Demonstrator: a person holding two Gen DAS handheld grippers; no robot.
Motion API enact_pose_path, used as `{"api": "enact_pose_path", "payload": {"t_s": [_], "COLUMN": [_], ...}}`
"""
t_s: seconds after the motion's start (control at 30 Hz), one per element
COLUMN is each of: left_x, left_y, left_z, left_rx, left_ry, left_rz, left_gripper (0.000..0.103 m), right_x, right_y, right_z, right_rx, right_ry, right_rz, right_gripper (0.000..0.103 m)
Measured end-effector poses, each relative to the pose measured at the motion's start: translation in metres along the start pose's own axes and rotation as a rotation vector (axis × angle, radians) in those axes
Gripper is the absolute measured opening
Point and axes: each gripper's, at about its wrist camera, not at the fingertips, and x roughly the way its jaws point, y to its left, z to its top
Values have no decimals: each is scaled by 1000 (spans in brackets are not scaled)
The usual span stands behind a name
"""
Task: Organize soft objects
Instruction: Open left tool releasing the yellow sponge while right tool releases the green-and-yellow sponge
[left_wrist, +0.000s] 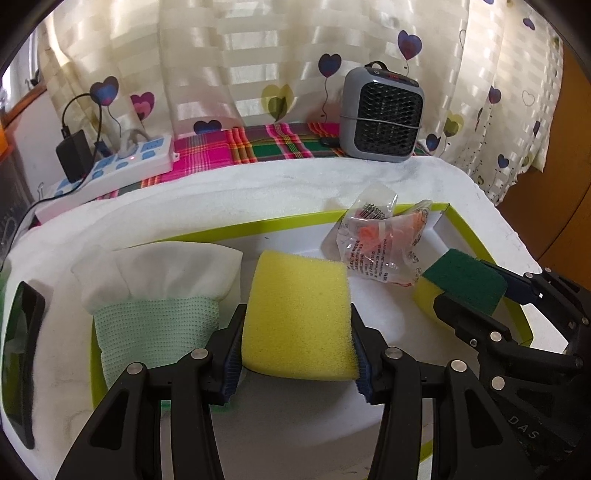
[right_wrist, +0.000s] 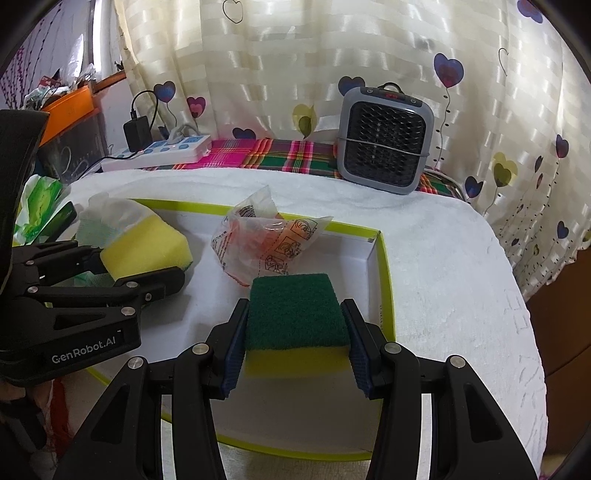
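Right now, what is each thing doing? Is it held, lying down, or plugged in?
Left gripper: shut on the yellow sponge.
Yellow sponge: held, yellow face up.
Right gripper: shut on the green-topped sponge.
Green-topped sponge: held, green side up.
Plastic bag: crumpled, lying in the tray.
Mint cloth: lying in the tray.
Tray: open, on the white towel.
Power strip: charger plugged in.

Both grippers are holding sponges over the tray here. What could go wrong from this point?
1. The left gripper squeezes the yellow sponge visibly; on release it may spring and shift out of place.
2. The right gripper with the green-topped sponge sits close to the plastic packet, which leans on the tray rim and might get knocked out.
3. The two grippers are close together and may collide.
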Motion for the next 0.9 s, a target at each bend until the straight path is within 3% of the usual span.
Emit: {"api": "enact_pose_path", "payload": {"t_s": [0.3,0.9], "left_x": [0,-3], "left_y": [0,-4], "left_z": [0,-2], "left_rx": [-13,21], "left_ry": [-3,-17], "left_rz": [-5,22], "left_gripper": [54,57], "right_x": [3,0], "right_y": [0,-5], "right_z": [-3,-2], "right_rx": [4,34], "right_ry": [12,-3], "right_rz": [-18,-17], "right_gripper": [63,66]}}
